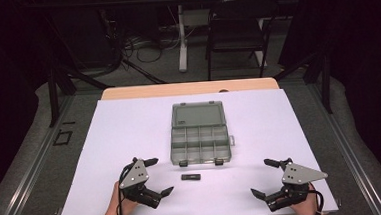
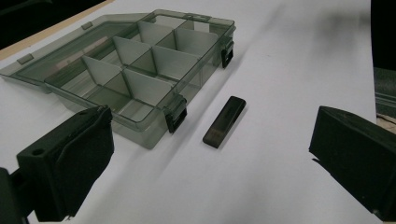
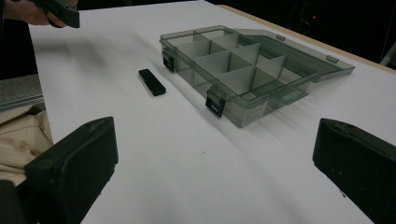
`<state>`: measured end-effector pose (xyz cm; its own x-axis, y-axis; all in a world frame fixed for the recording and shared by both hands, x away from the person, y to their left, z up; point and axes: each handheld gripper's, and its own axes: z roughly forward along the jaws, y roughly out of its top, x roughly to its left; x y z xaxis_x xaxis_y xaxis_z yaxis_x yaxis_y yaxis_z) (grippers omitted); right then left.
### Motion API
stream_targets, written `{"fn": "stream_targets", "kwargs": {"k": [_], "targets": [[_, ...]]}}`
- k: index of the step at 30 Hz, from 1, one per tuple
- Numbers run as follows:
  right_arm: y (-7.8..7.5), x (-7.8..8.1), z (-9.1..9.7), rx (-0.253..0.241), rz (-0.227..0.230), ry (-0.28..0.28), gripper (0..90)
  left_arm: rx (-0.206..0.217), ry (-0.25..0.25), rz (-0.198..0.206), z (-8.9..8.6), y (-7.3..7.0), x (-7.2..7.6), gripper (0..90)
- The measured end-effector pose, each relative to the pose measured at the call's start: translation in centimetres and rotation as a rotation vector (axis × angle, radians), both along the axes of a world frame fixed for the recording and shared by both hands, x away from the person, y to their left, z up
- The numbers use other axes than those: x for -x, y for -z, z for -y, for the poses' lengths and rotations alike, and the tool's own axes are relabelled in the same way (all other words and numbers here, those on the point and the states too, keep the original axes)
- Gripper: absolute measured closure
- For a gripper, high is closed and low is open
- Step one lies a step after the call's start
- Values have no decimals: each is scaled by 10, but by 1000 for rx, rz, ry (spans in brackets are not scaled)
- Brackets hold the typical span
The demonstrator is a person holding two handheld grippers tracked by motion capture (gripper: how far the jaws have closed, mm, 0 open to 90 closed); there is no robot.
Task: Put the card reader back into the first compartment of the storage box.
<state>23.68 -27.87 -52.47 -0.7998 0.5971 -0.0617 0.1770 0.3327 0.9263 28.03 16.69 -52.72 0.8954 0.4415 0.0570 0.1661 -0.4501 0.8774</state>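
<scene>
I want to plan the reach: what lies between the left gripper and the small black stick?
Nothing: in the high view, only bare white sheet separates the left gripper from the black stick; the left gripper view agrees.

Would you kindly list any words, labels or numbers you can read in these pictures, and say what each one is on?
No text can be read.
Sticker on the end wall of the organiser box: print too small and blurred.
Mark on the box's open lid: too small to read.
Black stick: no marking visible.

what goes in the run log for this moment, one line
left gripper: open, empty | right gripper: open, empty | black stick: on table, front of box | organizer box: lid open
</scene>
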Motion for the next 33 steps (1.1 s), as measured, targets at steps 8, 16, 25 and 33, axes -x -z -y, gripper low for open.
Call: {"fn": "stream_targets", "kwargs": {"k": [8,16,25,33], "targets": [[1,-1,-1,-6,-5,1,0,-8,17,0,3,1,-1,0],[0,1,-1,7,1,-3,0,-39,73,5,17,5,-7,0],[1,1,-2,13,-3,-9,0,-62,71,9,27,7,-17,0],[2,0,-2,7,-11,-14,0,-79,114,10,31,9,-18,24]]}}
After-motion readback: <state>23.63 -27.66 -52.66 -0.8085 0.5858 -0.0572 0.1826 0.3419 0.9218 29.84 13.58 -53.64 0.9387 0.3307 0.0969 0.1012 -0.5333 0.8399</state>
